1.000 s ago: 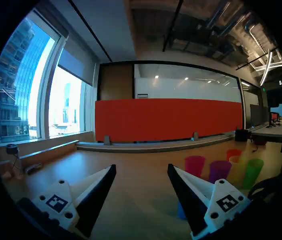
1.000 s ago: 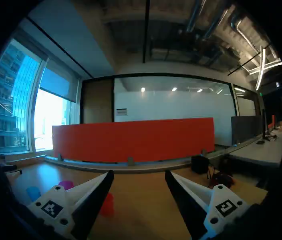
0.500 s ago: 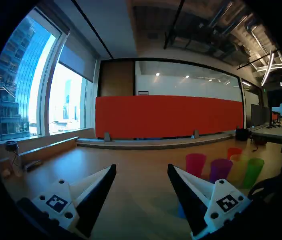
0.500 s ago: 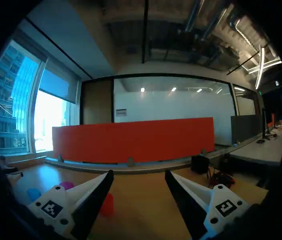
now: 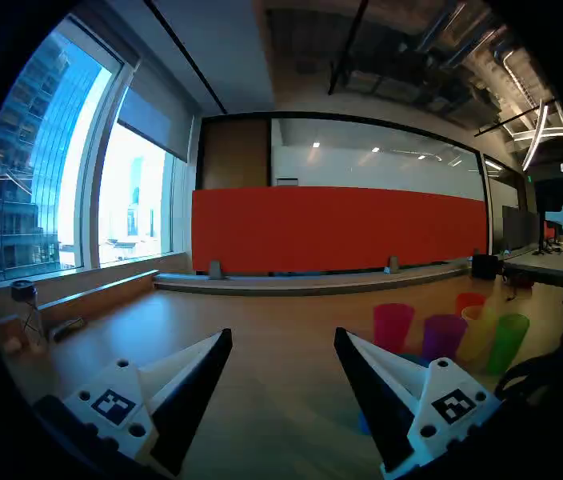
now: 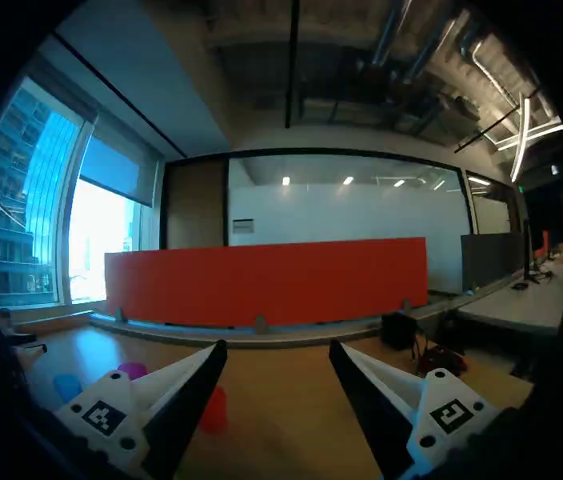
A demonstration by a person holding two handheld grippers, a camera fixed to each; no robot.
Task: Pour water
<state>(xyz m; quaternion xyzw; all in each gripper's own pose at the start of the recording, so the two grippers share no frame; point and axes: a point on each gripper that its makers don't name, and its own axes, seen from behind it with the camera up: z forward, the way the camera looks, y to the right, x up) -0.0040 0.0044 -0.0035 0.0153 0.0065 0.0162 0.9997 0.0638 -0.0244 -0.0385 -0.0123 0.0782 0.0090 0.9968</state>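
Several coloured plastic cups stand upright on the wooden table: in the left gripper view a pink cup (image 5: 393, 326), a purple cup (image 5: 442, 337), a yellow cup (image 5: 477, 332), a green cup (image 5: 508, 342) and a red cup (image 5: 469, 302) cluster at the right. My left gripper (image 5: 281, 340) is open and empty, left of the cups. In the right gripper view a red cup (image 6: 214, 410), a purple cup (image 6: 132, 370) and a blue cup (image 6: 67, 387) sit low at the left. My right gripper (image 6: 277, 352) is open, holding nothing.
An orange partition (image 5: 337, 230) runs along the far side of the wooden table (image 5: 265, 320). Tall windows (image 5: 49, 184) line the left. A small black stand (image 5: 21, 296) sits on the sill. Desks with monitors (image 6: 513, 288) stand at the right.
Both views have drifted only slightly; in the left gripper view the cups sit a little lower and to the right. Both grippers stay open.
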